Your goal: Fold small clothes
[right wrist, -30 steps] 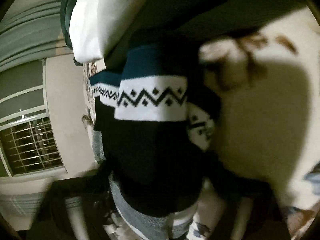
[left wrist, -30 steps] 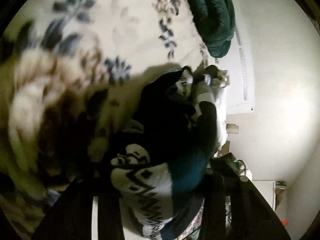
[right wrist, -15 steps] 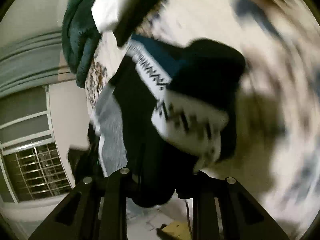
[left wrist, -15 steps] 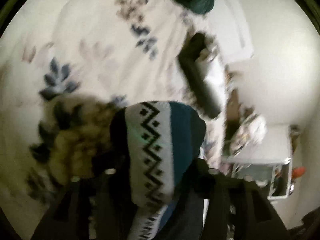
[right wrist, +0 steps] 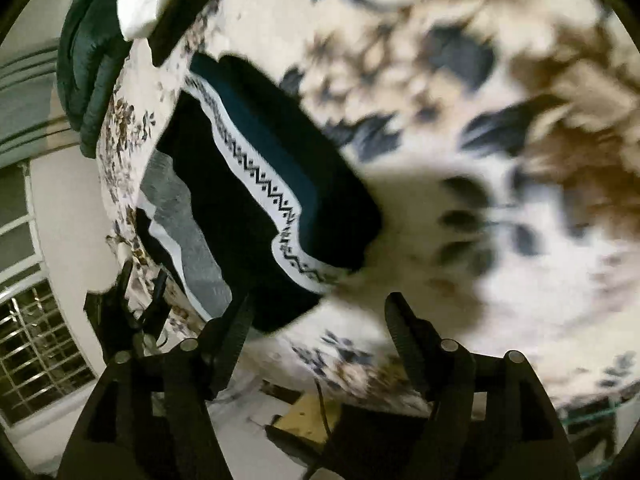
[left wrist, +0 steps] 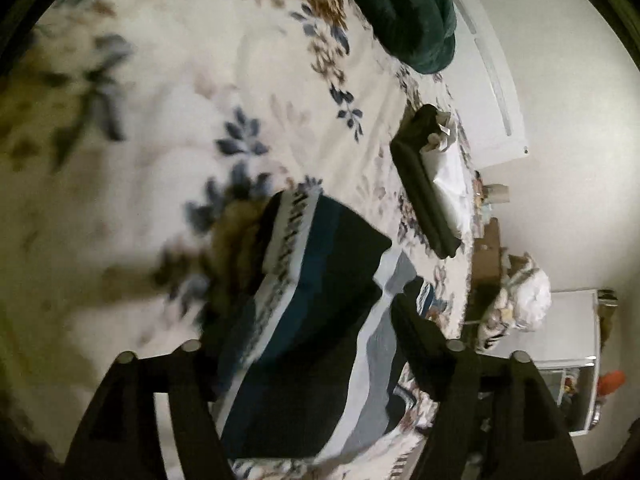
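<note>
While both cameras look down at it, the bed with its floral bedspread (left wrist: 168, 128) fills most of each view, largely blurred. A dark green blanket (left wrist: 404, 8) is bundled at the far edge, and a folded stack of dark and white clothes (left wrist: 430, 184) lies nearer, well apart from the work.

The task item, a small knitted sweater (left wrist: 320, 312) in black, teal and grey with a white zigzag band, lies folded on the bedspread near the bed's edge. In the right wrist view the same sweater (right wrist: 256, 184) sits just ahead and left of the fingers.

Left claw (left wrist: 316, 344): jaws apart, straddling the sweater's near end; no pinch evident. Right claw (right wrist: 320, 320): jaws apart, holding nothing; its left finger reaches the sweater's dark hem, contact uncertain.

Handling judgement: soft, light, limp knit; thick layers, not slippery, not fragile. It should sag if lifted from one point. Best hold is probably at the two corners of a folded edge, gripping all layers together.
</note>
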Tool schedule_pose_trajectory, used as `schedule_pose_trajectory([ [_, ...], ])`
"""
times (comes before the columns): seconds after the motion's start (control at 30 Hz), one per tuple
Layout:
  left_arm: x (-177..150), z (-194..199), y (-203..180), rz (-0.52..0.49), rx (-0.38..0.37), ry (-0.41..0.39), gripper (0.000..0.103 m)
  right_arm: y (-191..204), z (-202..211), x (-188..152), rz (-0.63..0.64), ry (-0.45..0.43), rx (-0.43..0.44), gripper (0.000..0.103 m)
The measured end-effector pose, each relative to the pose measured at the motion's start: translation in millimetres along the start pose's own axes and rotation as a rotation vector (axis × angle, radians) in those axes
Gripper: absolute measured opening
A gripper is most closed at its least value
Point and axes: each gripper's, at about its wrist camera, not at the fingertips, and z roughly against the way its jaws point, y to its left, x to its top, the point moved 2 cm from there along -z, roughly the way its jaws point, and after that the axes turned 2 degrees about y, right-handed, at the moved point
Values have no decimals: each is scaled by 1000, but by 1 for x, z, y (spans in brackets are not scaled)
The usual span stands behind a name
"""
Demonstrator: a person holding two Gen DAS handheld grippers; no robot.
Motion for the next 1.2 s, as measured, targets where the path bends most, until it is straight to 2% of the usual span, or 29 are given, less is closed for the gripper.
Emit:
schedule_pose_trajectory([
  [0.07, 0, 2, 1, -12, 25, -10, 71, 5, 30, 12, 16, -28, -38, 74],
  [0.13, 4, 0, 9, -7, 43, -11, 72, 19, 55, 27, 46, -83, -79, 86],
  [0.2, 16, -12, 16, 13, 31, -25, 72, 44, 65, 55, 103, -147, -111, 87],
  [0.3, 36, -42, 14, -31, 52, -21, 72, 91, 47, 107, 228, -184, -114, 87],
  [0.4, 47, -63, 6, -82, 47, -20, 66, 124, 8, 150, 343, -163, -97, 87],
  [0.43, 50, -67, 3, -101, 31, -32, 40, 134, -7, 162, 363, -142, -100, 87],
  [0.47, 53, -72, 1, -119, 32, -26, 27, 150, -28, 175, 370, -107, -86, 87],
  [0.5, 55, -75, -1, -129, 39, -15, 21, 155, -41, 184, 372, -74, -73, 84],
  [0.57, 59, -73, -4, -132, 20, -34, 16, 165, -62, 192, 375, -50, -80, 38],
  [0.6, 60, -71, -4, -119, 4, -41, 15, 169, -63, 193, 386, -75, -116, 14],
  [0.7, 65, -67, 2, -59, -55, -51, 14, 184, -52, 191, 388, -202, -132, 13],
  [0.77, 70, -72, 13, 7, -79, -50, 13, 188, -36, 191, 361, -276, -120, 13],
  [0.87, 77, -86, 31, 102, -132, -15, 14, 186, -32, 200, 314, -297, -130, 13],
  [0.9, 78, -86, 34, 126, -148, -3, 19, 185, -36, 203, 307, -286, -146, 13],
  [0.93, 76, -81, 35, 136, -171, -1, 30, 186, -42, 207, 312, -254, -179, 14],
  [0.97, 72, -73, 34, 125, -176, -12, 37, 189, -51, 211, 321, -206, -229, 15],
  [1.0, 67, -64, 32, 109, -174, -24, 55, 191, -52, 212, 322, -185, -260, 21],
  [1.03, 59, -53, 32, 92, -172, -37, 65, 196, -50, 210, 336, -180, -280, 24],
  [1.07, 51, -44, 32, 79, -157, -51, 65, 205, -43, 206, 368, -187, -287, 30],
  [1.1, 42, -36, 34, 66, -137, -59, 65, 218, -33, 199, 417, -195, -309, 44],
  [1.13, 30, -29, 36, 51, -117, -65, 65, 227, -29, 193, 448, -201, -319, 53],
  [1.2, 12, -23, 42, 39, -83, -70, 65, 261, -26, 174, 565, -175, -299, 55],
])
